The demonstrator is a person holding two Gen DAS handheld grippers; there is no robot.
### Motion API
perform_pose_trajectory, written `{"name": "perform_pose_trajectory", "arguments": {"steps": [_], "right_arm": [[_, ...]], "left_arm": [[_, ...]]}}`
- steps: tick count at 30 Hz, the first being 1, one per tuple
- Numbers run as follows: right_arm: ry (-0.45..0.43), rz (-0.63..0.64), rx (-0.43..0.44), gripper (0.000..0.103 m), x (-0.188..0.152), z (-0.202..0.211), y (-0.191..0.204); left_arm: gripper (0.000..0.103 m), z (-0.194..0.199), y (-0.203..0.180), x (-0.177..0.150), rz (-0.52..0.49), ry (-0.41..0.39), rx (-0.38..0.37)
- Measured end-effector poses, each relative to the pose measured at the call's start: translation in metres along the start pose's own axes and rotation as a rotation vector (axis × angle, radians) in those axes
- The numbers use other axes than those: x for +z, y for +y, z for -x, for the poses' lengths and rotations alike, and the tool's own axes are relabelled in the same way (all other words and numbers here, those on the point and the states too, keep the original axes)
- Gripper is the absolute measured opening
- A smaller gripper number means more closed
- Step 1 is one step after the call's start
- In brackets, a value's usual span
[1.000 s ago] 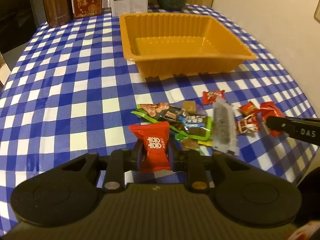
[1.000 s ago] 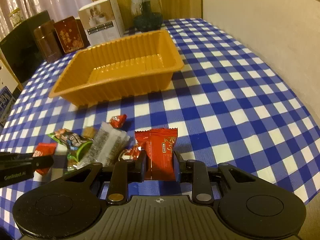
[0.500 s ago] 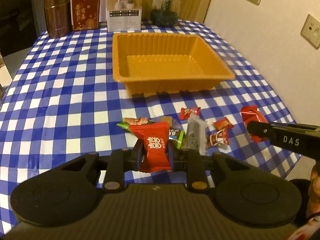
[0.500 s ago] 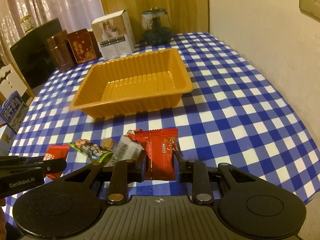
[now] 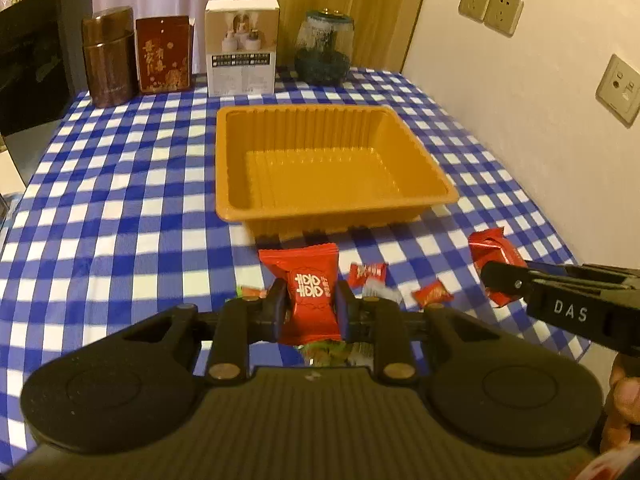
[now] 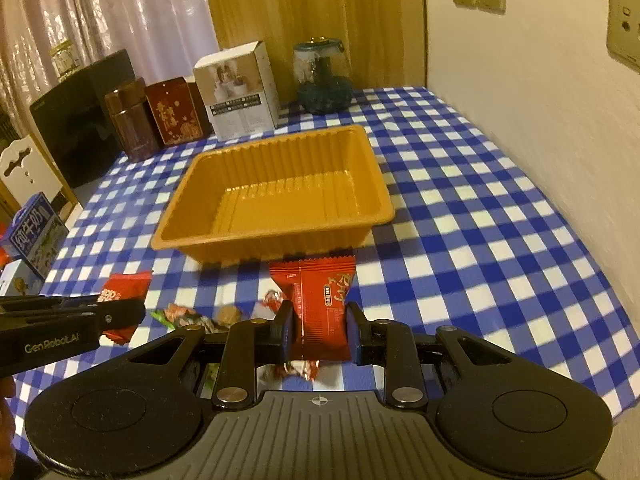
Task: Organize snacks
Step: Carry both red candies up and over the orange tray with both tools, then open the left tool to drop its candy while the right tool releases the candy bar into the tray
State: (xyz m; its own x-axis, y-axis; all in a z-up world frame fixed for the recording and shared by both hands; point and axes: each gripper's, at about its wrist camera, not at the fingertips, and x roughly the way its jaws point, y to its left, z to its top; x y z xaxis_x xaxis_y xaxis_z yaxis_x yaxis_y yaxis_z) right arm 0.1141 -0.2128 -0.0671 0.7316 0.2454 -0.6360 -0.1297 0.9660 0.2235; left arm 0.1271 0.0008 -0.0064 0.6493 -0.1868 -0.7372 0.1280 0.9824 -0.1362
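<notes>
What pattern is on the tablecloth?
The tablecloth is a blue and white check, clearest in the right wrist view.

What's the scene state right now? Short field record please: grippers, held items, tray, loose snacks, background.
left gripper: shut on red snack packet, off the table
right gripper: shut on red sachet, off the table
orange tray: empty, centre of table, beyond both grippers
loose snacks: small wrapped pieces on the cloth, on the near side of the tray
checked tablecloth: blue and white
far edge: brown canister, red tin, white box, glass jar
</notes>
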Motion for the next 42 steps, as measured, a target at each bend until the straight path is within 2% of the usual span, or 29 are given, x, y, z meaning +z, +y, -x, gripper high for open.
{"name": "perform_pose_trajectory", "arguments": {"steps": [8, 20, 30, 37, 39, 40, 41, 42], "right_arm": [[-0.033, 0.012, 0.030, 0.027, 0.033, -0.019, 0.003], [-0.054, 0.001, 0.063, 0.027, 0.090, -0.069, 0.002], [-0.016, -0.025, 0.061, 0.027, 0.106, -0.116, -0.007], [0.003, -0.047, 0.056, 0.027, 0.106, -0.131, -0.012], [0.006, -0.048, 0.057, 0.027, 0.106, -0.133, -0.012], [0.007, -0.051, 0.059, 0.027, 0.105, -0.134, -0.012], [0.008, -0.055, 0.062, 0.027, 0.105, -0.134, -0.013], [0.008, -0.059, 0.064, 0.028, 0.104, -0.135, -0.013]], "left_arm": [[0.023, -0.019, 0.000, 0.036, -0.001, -0.026, -0.005], [0.023, -0.065, 0.012, 0.088, 0.024, -0.037, -0.014], [0.023, -0.098, 0.021, 0.102, 0.031, -0.030, -0.015], [0.023, -0.117, 0.021, 0.102, 0.026, -0.015, -0.012], [0.026, -0.121, 0.021, 0.103, 0.032, -0.021, -0.014], [0.037, -0.122, 0.022, 0.103, 0.035, -0.020, -0.014], [0.043, -0.123, 0.024, 0.103, 0.043, -0.020, -0.005], [0.043, -0.123, 0.025, 0.102, 0.045, -0.022, -0.002]]}}
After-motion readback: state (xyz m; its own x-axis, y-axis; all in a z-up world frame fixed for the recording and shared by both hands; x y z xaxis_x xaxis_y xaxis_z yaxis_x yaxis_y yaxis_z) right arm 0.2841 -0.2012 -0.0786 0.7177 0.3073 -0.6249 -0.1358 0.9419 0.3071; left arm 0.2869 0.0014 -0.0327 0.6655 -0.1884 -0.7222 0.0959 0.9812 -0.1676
